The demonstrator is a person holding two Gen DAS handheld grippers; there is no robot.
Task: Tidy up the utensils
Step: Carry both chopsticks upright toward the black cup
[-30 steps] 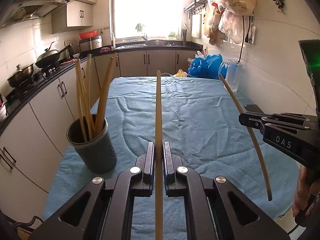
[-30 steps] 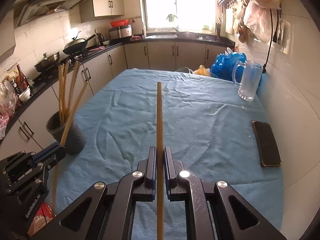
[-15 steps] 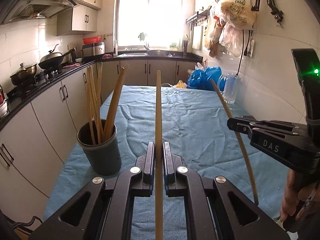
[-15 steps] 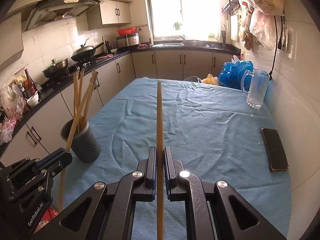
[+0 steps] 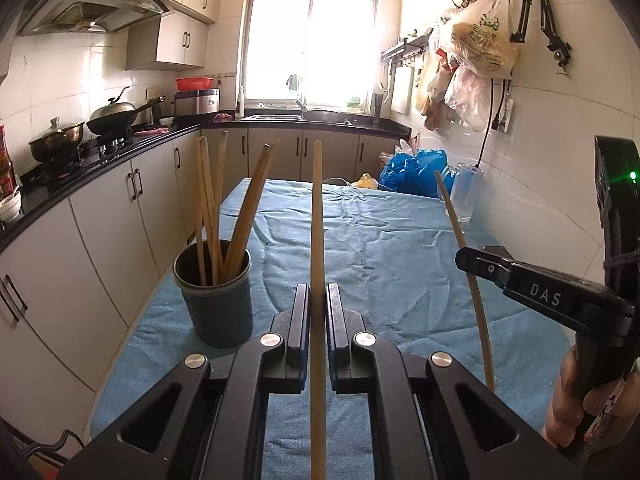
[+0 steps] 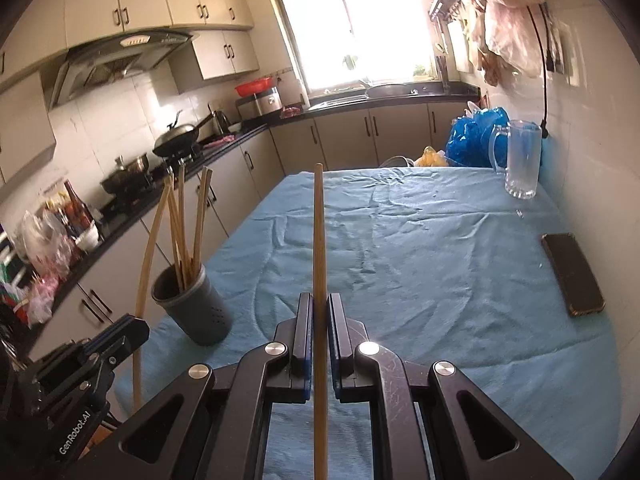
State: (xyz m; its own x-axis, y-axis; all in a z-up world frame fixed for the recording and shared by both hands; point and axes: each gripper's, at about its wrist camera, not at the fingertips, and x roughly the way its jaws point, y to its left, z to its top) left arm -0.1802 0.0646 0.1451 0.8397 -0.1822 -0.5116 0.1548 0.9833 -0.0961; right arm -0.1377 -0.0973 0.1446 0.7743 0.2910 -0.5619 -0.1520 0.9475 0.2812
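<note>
We lose the lower end of each held chopstick (image 5: 318,240) below the frame's bottom edge. The dark holder (image 5: 214,300) hides the feet of the chopsticks standing in it. The hand (image 5: 568,400) on the right gripper (image 5: 464,258) is cut off at the edge. The plastic bags' (image 6: 508,20) contents blur.

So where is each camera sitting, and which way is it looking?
Left wrist view: sits on the left gripper, looking along its wooden chopstick down the blue-clothed table; the right gripper and a hand show.
Right wrist view: sits on the right gripper, facing the same way; the left gripper shows.
Both share the dark round chopstick holder, clear glass mug and window.
</note>
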